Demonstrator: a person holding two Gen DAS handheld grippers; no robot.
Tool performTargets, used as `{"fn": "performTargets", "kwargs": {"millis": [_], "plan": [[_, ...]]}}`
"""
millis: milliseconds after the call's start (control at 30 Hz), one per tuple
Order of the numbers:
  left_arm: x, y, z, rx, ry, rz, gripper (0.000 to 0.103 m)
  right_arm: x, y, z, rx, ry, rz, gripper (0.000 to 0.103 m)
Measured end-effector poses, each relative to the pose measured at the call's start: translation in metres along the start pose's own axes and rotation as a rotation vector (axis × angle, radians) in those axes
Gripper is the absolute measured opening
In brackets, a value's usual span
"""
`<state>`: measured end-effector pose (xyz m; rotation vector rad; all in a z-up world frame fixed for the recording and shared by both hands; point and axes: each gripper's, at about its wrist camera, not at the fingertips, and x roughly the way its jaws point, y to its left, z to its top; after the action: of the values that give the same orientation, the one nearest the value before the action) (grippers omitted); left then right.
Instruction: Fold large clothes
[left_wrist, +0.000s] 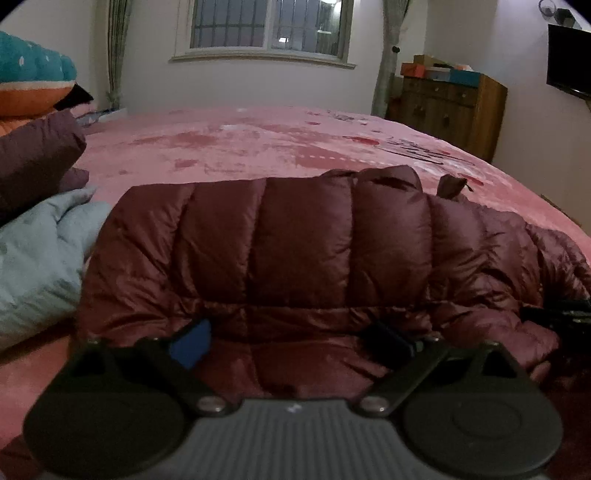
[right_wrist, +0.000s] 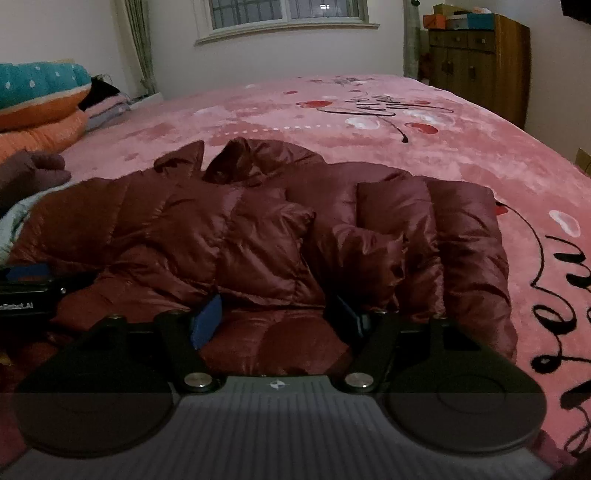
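The puffy red jacket (left_wrist: 306, 258) lies flat on the pink bed (left_wrist: 221, 147). Both the left gripper (left_wrist: 291, 343) and the right gripper (right_wrist: 277, 317) have jaws spread wide at its six o'clock edge, probably ready to grab the hem and fold.

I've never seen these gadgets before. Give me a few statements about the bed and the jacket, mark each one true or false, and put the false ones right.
1. The jacket lies on a pink blanket. True.
2. The jacket is blue. False: it is dark red.
3. Both the left gripper and the right gripper are open over the jacket. True.
4. The cabinet is empty on top. False: boxes sit on it.
5. A window is in the far wall. True.
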<state>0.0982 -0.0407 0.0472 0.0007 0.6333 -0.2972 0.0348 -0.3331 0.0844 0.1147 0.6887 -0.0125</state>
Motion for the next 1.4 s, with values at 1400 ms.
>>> {"fn": "performTargets", "kwargs": {"millis": [1400], "plan": [[-0.216,0.111,-0.095,-0.283,0.123,-0.041,0.097,-0.227,-0.141,-0.106,0.447,0.241,0.261,0.103]]}}
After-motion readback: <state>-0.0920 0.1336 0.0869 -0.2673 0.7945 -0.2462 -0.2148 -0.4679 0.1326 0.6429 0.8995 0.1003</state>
